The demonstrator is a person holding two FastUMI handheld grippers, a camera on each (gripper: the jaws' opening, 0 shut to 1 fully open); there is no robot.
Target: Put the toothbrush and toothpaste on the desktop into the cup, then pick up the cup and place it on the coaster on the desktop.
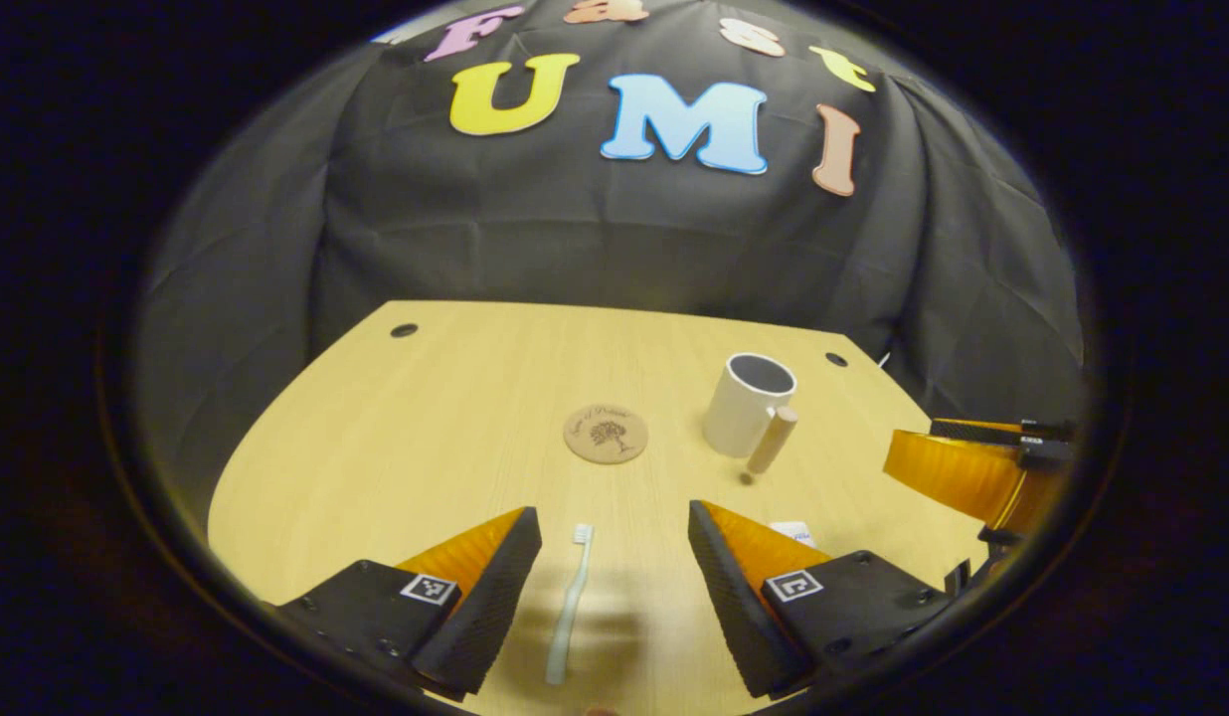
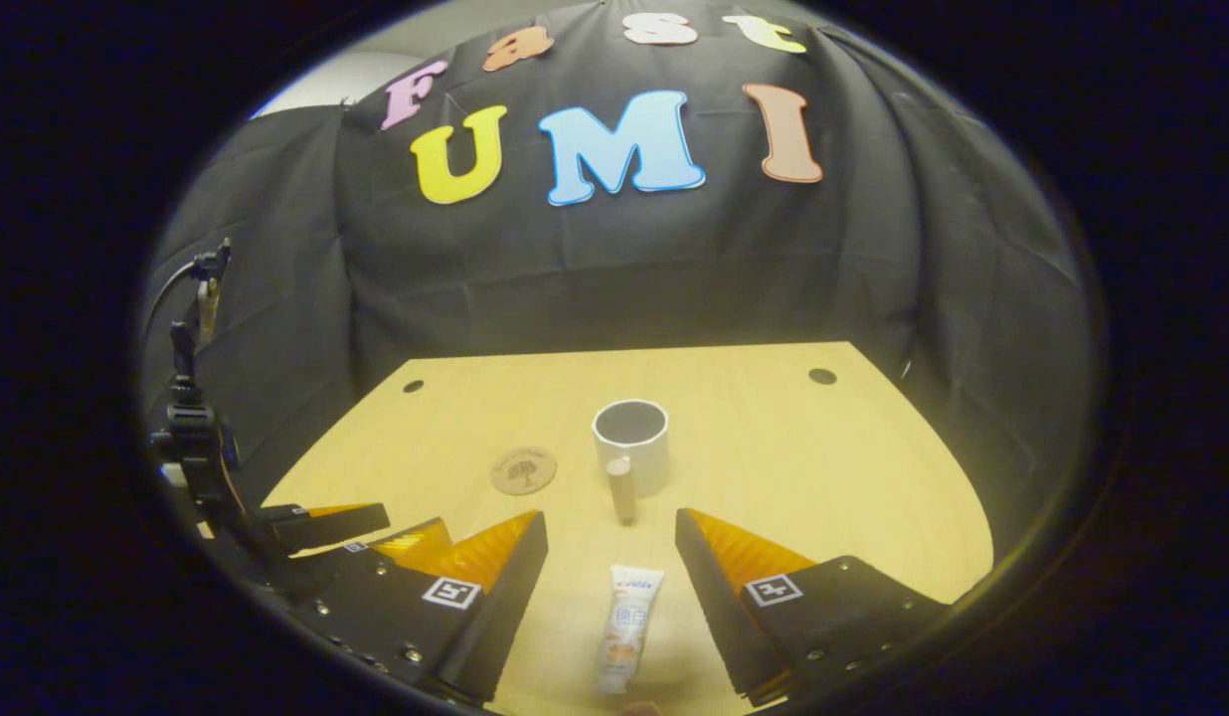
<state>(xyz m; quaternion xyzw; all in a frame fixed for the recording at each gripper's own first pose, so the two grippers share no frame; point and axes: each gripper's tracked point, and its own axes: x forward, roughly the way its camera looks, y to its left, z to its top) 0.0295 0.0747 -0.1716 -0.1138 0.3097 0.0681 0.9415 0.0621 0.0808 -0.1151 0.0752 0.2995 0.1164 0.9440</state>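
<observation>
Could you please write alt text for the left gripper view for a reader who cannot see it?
The left gripper hangs open over a toothbrush lying on a wooden desktop. Beyond sit a round coaster and, to its right, a white cup with a wooden handle.

A big black cloth (image 1: 614, 249) hangs behind the table and fills the top and middle of both views. It has soft folds and wrinkles in it. In the upper left of the right gripper view, a small patch of pale wall (image 2: 321, 80) peeks out past the cloth. Below the cloth is a light wooden table (image 1: 426, 428) with a smooth top. It has two small dark round holes (image 1: 404, 330) near its far corners. The room looks dim, and the table glows warm yellow.
</observation>
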